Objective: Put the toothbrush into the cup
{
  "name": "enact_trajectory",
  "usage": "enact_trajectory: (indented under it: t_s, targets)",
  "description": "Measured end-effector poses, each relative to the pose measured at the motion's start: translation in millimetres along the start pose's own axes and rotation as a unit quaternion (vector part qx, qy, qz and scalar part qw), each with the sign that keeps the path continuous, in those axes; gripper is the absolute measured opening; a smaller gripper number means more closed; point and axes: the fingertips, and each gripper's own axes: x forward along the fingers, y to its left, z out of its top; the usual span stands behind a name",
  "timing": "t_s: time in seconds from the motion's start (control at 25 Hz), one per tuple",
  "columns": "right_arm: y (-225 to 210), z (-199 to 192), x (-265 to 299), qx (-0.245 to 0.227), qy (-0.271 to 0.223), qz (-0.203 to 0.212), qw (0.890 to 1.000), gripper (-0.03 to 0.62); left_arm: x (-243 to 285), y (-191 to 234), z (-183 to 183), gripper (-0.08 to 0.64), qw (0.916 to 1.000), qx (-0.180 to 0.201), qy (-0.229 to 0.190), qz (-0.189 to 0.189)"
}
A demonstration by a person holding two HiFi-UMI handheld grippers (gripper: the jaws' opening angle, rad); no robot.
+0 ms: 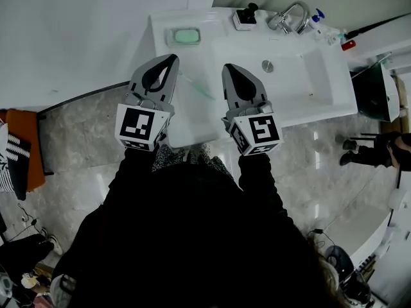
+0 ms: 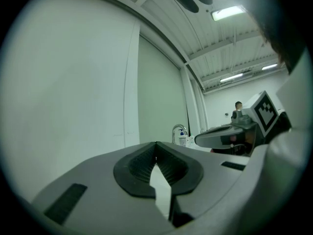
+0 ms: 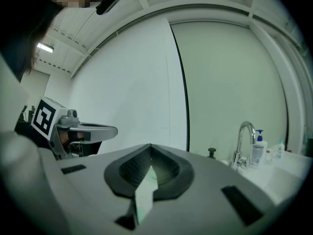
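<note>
The marble floor fills most of the head view, and the person's dark sleeves reach up from the bottom edge. Above them stands the white worktop with its sunken basin on the right. Both grippers are held level over the near edge. The left gripper is clenched on nothing, and its dark ribbed pads meet at the tip in the left gripper view. The right gripper is likewise clenched and empty, with its pads closed together in its own view. At the back of the worktop are a soap dish with a green bar, a chrome tap and a pump bottle. The toothbrush, thin and pale green, lies slanted on the flat worktop left of the basin. It sits between the two grippers and neither touches it.
</note>
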Motion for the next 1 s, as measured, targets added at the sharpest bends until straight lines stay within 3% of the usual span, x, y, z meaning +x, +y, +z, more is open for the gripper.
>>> enact_trajectory:
  t_s: [0.48,0.72,1.0]
  targets:
    - [6,-17,27,-0.01,0.03,0.106,0.994,0.005,3,11,-3,0.009,0.998,0.006,0.011,0.061]
    - [9,-44,35,-0.009,0.078,0.15,0.986,0.011,-1,16,-6,0.009,0.9965,0.003,0.015,0.082]
    - [22,-95,39,-0.022,0.152,0.191,0.969,0.104,-9,19,-7,0.009,0.9948,0.006,0.021,0.099]
